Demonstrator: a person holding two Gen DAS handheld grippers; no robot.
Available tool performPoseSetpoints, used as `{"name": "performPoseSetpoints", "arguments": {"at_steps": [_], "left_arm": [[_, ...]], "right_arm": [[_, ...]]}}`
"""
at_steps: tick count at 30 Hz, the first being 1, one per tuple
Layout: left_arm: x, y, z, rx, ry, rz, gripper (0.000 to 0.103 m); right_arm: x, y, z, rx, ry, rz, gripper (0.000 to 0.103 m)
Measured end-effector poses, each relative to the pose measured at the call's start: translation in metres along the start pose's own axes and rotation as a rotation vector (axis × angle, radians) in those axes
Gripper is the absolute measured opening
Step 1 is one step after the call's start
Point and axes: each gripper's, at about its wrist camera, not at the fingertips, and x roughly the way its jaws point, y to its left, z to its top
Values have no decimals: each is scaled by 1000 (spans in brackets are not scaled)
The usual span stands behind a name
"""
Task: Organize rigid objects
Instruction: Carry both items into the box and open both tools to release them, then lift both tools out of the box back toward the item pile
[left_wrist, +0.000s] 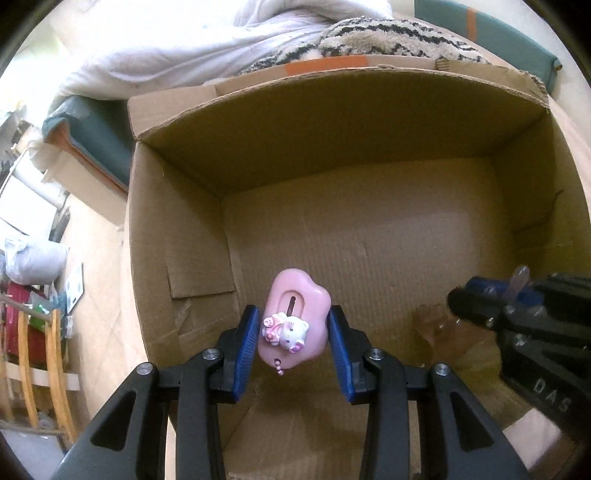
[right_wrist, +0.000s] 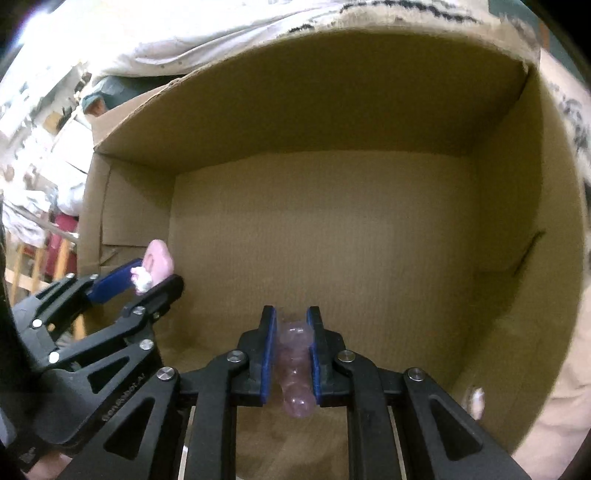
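Two grippers hang side by side over an open cardboard box (left_wrist: 177, 240), each gripping a small toy, and the coming move turns on the bare box floor lying straight below both. In the left wrist view, the left gripper (left_wrist: 293, 328) at lower centre pinches a pink cloud-shaped case (left_wrist: 295, 301) across its width, long axis pointing away towards the far wall; it looks like smooth hard plastic with a white kitten figure on top. The right gripper (right_wrist: 291, 350), low in the right wrist view and nearly closed, clamps a clear pinkish bumpy piece (right_wrist: 293, 358), glossy, lengthwise between ribbed blue pads. Neither hand looks nearer the corrugated floor. A release there probably follows.
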Motion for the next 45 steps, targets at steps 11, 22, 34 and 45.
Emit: {"name": "performPoseSetpoints", "arguments": {"at_steps": [11, 22, 34, 45], "left_arm": [[-8, 7, -2, -48, 7, -12, 47], [-23, 20, 4, -112, -44, -31, 64], [-28, 24, 6, -146, -48, -41, 64], [-75, 47, 5, -180, -126, -25, 64]], "right_arm": [[-27, 6, 7, -21, -123, -87, 25], [-68, 0, 17, -1, -297, -42, 103], [-72, -4, 18, 43, -325, -19, 103], [-111, -8, 5, 105, -386, 18, 103]]}}
